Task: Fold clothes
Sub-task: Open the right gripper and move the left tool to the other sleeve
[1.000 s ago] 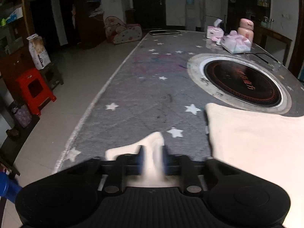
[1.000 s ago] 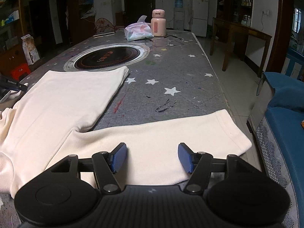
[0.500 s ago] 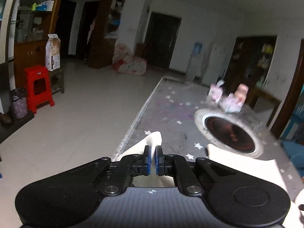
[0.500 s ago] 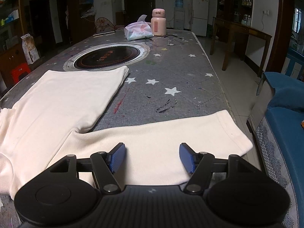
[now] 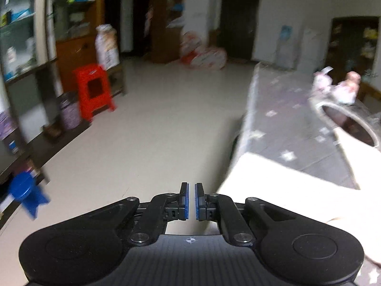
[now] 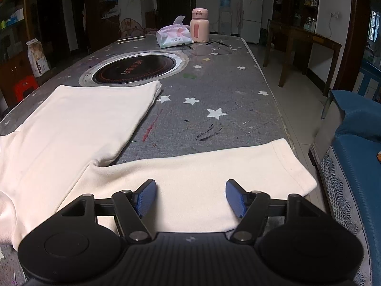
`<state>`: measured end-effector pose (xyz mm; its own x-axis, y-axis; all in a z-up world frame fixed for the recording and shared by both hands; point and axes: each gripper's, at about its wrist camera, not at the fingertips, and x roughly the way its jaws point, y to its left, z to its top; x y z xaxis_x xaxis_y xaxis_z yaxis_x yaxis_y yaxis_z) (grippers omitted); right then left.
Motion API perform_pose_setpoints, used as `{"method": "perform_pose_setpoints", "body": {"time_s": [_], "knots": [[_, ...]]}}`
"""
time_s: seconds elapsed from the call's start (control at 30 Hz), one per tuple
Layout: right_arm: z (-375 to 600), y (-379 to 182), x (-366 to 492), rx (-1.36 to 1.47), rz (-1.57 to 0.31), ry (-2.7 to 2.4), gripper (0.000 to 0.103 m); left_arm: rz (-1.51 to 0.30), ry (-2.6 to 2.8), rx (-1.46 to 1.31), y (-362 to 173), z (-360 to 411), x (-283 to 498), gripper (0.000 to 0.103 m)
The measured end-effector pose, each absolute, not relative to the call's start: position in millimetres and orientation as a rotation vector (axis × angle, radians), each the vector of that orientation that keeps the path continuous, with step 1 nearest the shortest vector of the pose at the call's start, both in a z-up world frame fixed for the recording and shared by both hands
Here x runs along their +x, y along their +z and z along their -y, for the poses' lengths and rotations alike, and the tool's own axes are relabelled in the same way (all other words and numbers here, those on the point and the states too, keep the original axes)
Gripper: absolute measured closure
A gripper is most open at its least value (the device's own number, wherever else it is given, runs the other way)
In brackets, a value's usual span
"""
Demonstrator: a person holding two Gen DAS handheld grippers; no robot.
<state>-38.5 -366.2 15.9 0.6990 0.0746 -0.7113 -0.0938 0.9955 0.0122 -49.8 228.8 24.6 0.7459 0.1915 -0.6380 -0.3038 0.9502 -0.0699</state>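
Observation:
A cream long-sleeved top lies spread on the grey star-patterned table point(image 6: 226, 90). Its body point(image 6: 78, 124) is at the left and one sleeve point(image 6: 202, 166) stretches to the right table edge. My right gripper point(image 6: 190, 197) hovers over that sleeve, jaws open, pads not pressing the cloth. My left gripper point(image 5: 191, 200) is shut with nothing between its pads. It hangs past the table's left edge, over the floor. The top's other sleeve point(image 5: 285, 190) lies just to its right in the blurred left wrist view.
A round inset cooktop point(image 6: 133, 68) lies beyond the top. A tissue pack point(image 6: 175, 35) and a pink bottle point(image 6: 199, 27) stand at the far end. A blue sofa point(image 6: 357, 143) is close on the right, and a red stool point(image 5: 94, 90) stands on the floor at left.
My left gripper let go of the cream cloth end it was pinching and swung left, off the table's edge. The right gripper stayed put, its jaws a little wider.

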Motion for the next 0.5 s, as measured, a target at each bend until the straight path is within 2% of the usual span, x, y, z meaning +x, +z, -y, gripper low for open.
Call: {"method": "perform_pose_setpoints", "body": {"time_s": [0.3, 0.5], "knots": [[364, 16, -37, -0.032, -0.800, 0.086, 0.034, -0.618, 0.066, -0.137, 43, -181, -44, 0.093], [362, 19, -37, -0.046, -0.805, 0.086, 0.034, -0.699, 0.078, -0.072, 21, -171, -12, 0.093]]}}
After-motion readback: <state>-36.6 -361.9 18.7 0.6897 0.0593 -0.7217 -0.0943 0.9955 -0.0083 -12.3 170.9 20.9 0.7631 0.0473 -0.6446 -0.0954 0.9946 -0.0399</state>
